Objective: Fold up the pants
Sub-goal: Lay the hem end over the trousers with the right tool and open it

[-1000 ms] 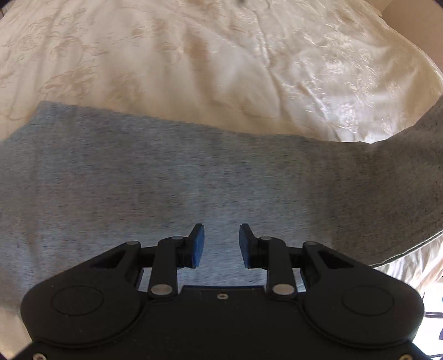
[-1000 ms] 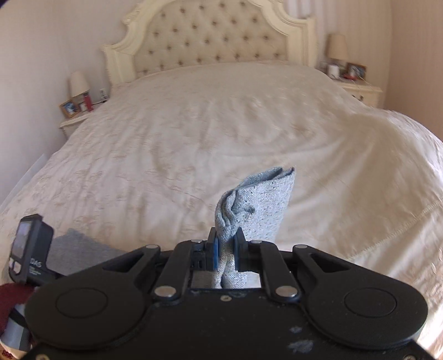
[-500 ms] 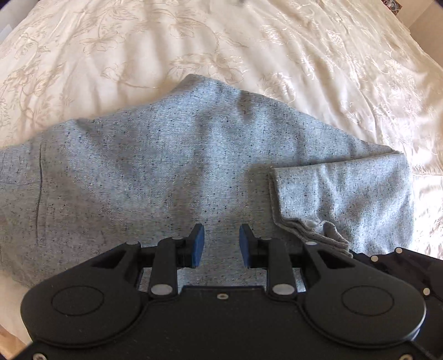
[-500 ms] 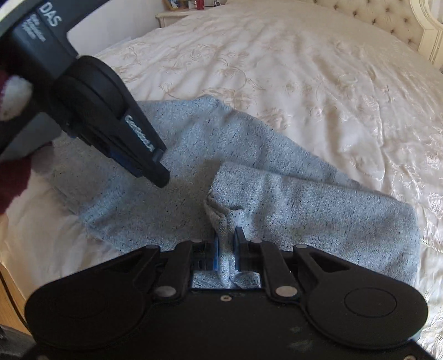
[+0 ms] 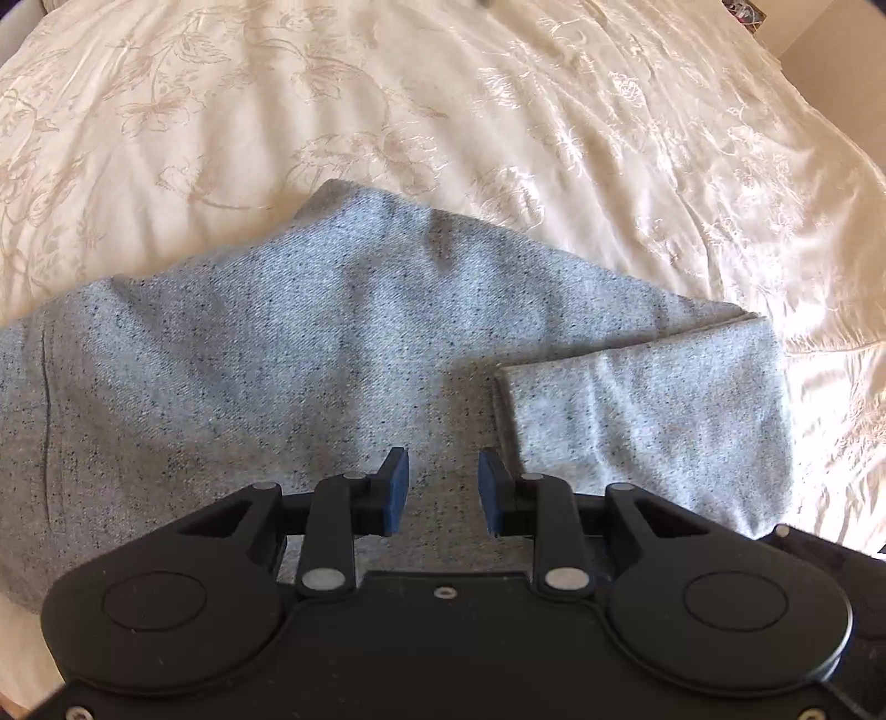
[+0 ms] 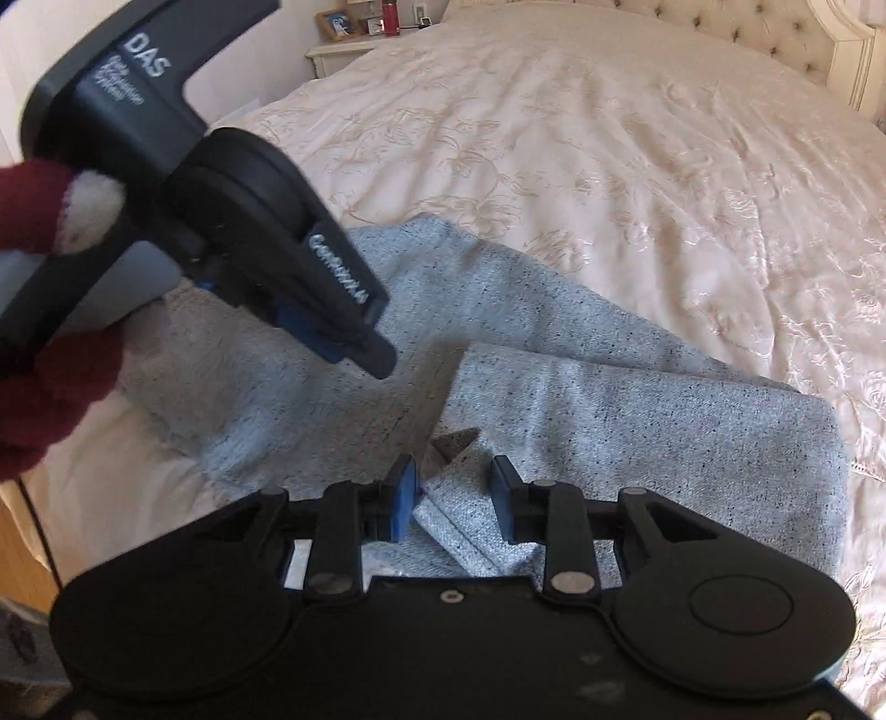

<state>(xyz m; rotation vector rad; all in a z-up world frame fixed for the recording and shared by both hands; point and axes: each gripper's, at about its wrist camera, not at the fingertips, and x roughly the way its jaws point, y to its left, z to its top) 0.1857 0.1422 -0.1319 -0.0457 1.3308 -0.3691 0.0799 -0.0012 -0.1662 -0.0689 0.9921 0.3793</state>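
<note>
Lying flat on the bedspread [image 5: 498, 111], your pants [image 5: 249, 387] are grey with dark flecks, and one leg end [image 6: 637, 432] is doubled back over the rest, its fold at the right. A crumpled corner of that leg sits between the pads of your right gripper [image 6: 453, 498]. Those jaws have just been opening; the left pad [image 6: 403, 498] touches the cloth edge, the right pad stands clear, so nothing is clamped. Your left gripper [image 5: 443, 490] hovers over the wide middle of the pants with its jaws spread and nothing between them. From the right wrist view it hangs above the cloth, gripped by your hand [image 6: 50, 332] in a dark red glove. A nightstand [image 6: 343, 52] with small items stands beyond the bed.
</note>
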